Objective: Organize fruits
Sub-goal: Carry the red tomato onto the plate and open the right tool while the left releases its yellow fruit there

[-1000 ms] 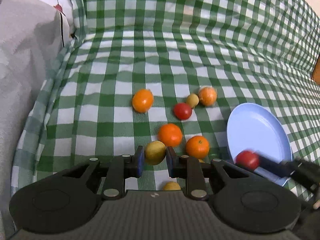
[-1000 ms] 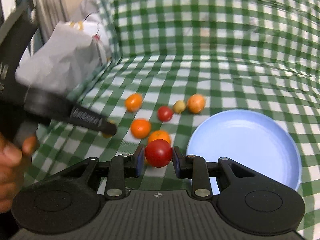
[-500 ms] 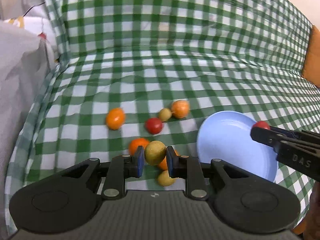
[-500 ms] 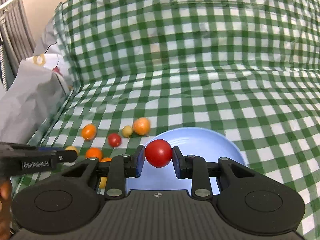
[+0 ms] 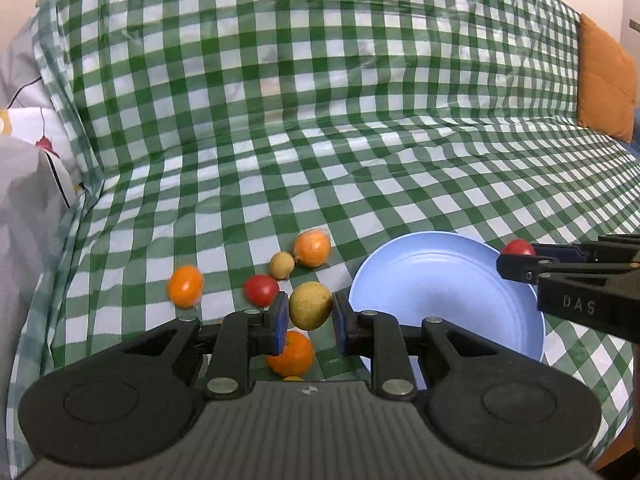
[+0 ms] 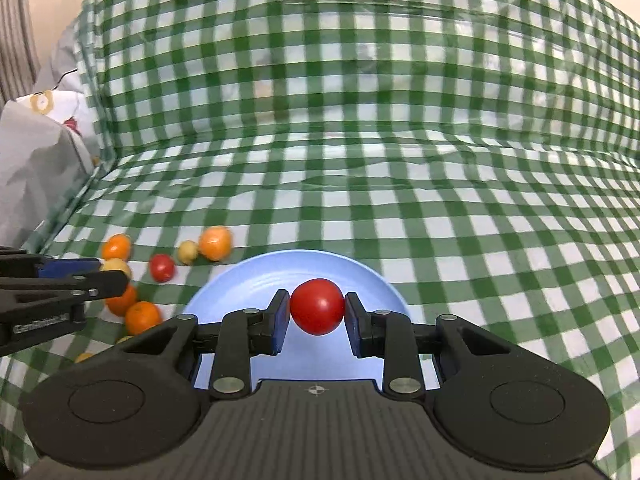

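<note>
- The red tomato (image 6: 317, 306) is clamped between the pads of the right tongs (image 6: 317, 307), lower centre of the right wrist view, in front of the blue plate (image 6: 256, 280). In the left wrist view it peeks out at the right edge (image 5: 517, 247), past the plate's far rim (image 5: 400, 248).
- Risk: the tomato is smooth and round, held only at its sides. If the pads part while it sits high or near the rim, it will likely bounce or roll off the shallow plate onto the cloth (image 6: 480, 240).
- The yellow-green fruit (image 5: 311, 305) is clamped in the left tongs (image 5: 310, 312), lower centre of that view, left of the plate and not yet over it.
- Risk: both tongs head for the same plate; the right tongs (image 5: 520, 264) already reach in from the right, so the two could knock together and jar a fruit loose.
- Risk: the plate rests on a soft, rumpled covering that looks like a sofa seat, so a push on its rim could tip it.
- Loose fruit lies left of the plate: oranges (image 5: 312, 248), (image 5: 185, 286), (image 5: 291, 353), another tomato (image 5: 261, 289), a small yellow fruit (image 5: 281, 265). A low pass by the left tongs could send these rolling.
</note>
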`<state>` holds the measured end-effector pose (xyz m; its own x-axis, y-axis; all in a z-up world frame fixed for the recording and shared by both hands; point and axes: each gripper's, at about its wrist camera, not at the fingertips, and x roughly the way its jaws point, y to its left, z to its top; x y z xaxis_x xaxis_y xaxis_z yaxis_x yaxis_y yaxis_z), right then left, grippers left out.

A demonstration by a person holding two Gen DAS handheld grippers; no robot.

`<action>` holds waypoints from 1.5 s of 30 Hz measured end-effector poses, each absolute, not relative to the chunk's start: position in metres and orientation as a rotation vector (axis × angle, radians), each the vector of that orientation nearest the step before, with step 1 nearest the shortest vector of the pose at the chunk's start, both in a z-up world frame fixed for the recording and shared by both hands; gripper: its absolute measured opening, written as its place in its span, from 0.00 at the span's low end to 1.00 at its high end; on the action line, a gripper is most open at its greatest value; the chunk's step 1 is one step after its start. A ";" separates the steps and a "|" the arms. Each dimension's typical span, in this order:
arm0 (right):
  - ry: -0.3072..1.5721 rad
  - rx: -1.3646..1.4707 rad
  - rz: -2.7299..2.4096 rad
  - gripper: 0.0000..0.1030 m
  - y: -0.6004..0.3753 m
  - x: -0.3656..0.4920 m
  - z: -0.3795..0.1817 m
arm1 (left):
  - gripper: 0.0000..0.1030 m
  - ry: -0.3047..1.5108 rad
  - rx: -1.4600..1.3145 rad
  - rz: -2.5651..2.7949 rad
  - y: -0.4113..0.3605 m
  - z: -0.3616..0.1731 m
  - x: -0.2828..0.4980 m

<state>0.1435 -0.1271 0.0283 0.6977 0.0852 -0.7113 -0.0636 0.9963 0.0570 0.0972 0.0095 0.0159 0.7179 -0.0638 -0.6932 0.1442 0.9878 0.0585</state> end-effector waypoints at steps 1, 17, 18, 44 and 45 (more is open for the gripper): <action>0.793 0.029 0.077 0.30 -0.130 0.143 0.028 | 0.25 0.763 0.103 -0.116 0.010 0.016 0.097; 0.800 0.010 0.069 0.30 -0.129 0.147 0.022 | 0.25 0.757 0.123 -0.145 0.009 0.015 0.096; 0.800 0.008 0.070 0.30 -0.130 0.147 0.022 | 0.25 0.757 0.121 -0.146 0.009 0.015 0.096; 0.824 0.003 0.037 0.44 -0.135 0.148 0.019 | 0.26 0.728 0.085 -0.258 -0.005 0.021 0.089; 0.827 0.001 0.034 0.44 -0.136 0.149 0.018 | 0.26 0.730 0.086 -0.254 -0.005 0.021 0.090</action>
<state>0.1485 -0.1358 0.0178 0.6766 0.0304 -0.7357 -0.0298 0.9995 0.0140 0.0898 -0.0049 0.0206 0.7158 -0.1995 -0.6692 0.2590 0.9658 -0.0109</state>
